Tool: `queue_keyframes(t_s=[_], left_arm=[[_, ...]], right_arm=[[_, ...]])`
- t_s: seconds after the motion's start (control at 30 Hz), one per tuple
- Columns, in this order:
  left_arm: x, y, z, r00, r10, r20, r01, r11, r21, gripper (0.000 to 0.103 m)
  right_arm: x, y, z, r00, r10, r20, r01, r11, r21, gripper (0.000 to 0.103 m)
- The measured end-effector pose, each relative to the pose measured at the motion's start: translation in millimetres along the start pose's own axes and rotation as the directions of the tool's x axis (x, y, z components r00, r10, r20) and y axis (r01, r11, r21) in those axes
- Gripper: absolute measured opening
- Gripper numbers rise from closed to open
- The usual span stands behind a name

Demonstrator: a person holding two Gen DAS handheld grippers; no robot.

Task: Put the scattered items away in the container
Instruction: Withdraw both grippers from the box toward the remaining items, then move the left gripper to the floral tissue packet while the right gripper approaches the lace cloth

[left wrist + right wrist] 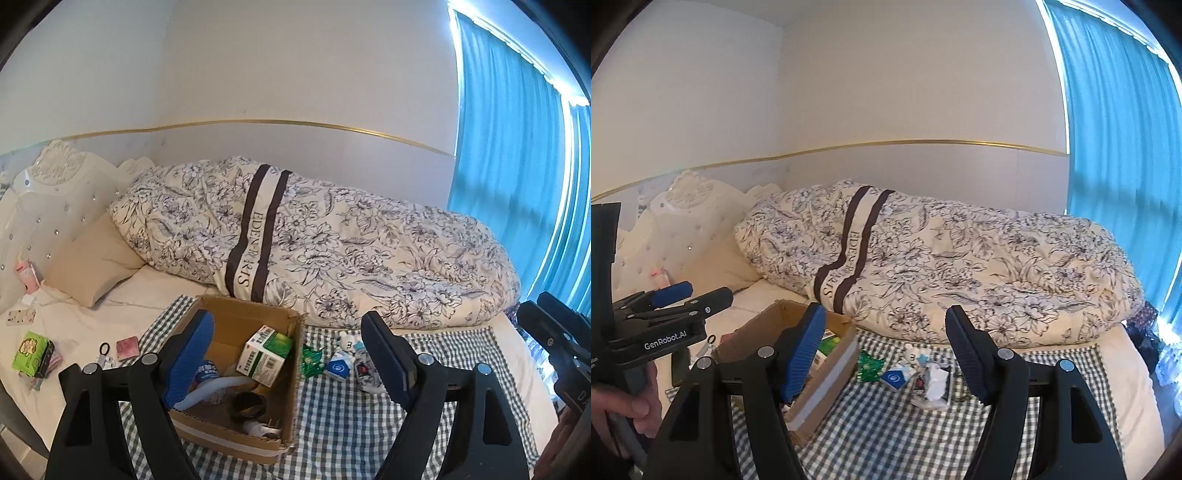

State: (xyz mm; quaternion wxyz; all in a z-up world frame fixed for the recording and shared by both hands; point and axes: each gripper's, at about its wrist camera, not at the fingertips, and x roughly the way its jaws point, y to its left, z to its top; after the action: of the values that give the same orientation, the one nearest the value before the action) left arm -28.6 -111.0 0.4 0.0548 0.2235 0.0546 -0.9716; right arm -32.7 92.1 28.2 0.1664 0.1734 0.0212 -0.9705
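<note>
- Two grippers, left gripper (286,354) and right gripper (886,350), hover with jaws spread, holding nothing.
- Cardboard box (284,413) sits on checked cloth (369,424).
- Green packet (310,362) and blue carton (338,367) lie just beside the box.

Box (255,391) on cloth (332,424), packets (338,365) right, duvet (332,240) behind
</note>
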Motion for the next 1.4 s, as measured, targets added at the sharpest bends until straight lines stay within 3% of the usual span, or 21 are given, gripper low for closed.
queue_keyframes(t_s=[0.37,0.73,0.9,1.4], left_arm=[[4,-50,1,0.998,-0.057,0.019,0.056,0.997,0.050,0.093],[29,-90,-7,0.994,-0.106,-0.015,0.107,0.991,0.083,0.097],[49,-107,-12,0.992,-0.118,-0.034,0.121,0.988,0.099,0.097],[128,-130,-50,0.979,-0.144,-0.142,0.160,0.981,0.106,0.098]], right_arm=[[-22,-47,4,0.998,-0.063,0.027,0.062,0.997,0.046,0.074],[-25,-98,-4,0.993,-0.118,0.018,0.116,0.988,0.099,0.081],[-14,-116,-9,0.990,-0.142,0.002,0.141,0.984,0.105,0.089],[41,-159,-46,0.978,-0.182,-0.106,0.193,0.975,0.106,0.089]])
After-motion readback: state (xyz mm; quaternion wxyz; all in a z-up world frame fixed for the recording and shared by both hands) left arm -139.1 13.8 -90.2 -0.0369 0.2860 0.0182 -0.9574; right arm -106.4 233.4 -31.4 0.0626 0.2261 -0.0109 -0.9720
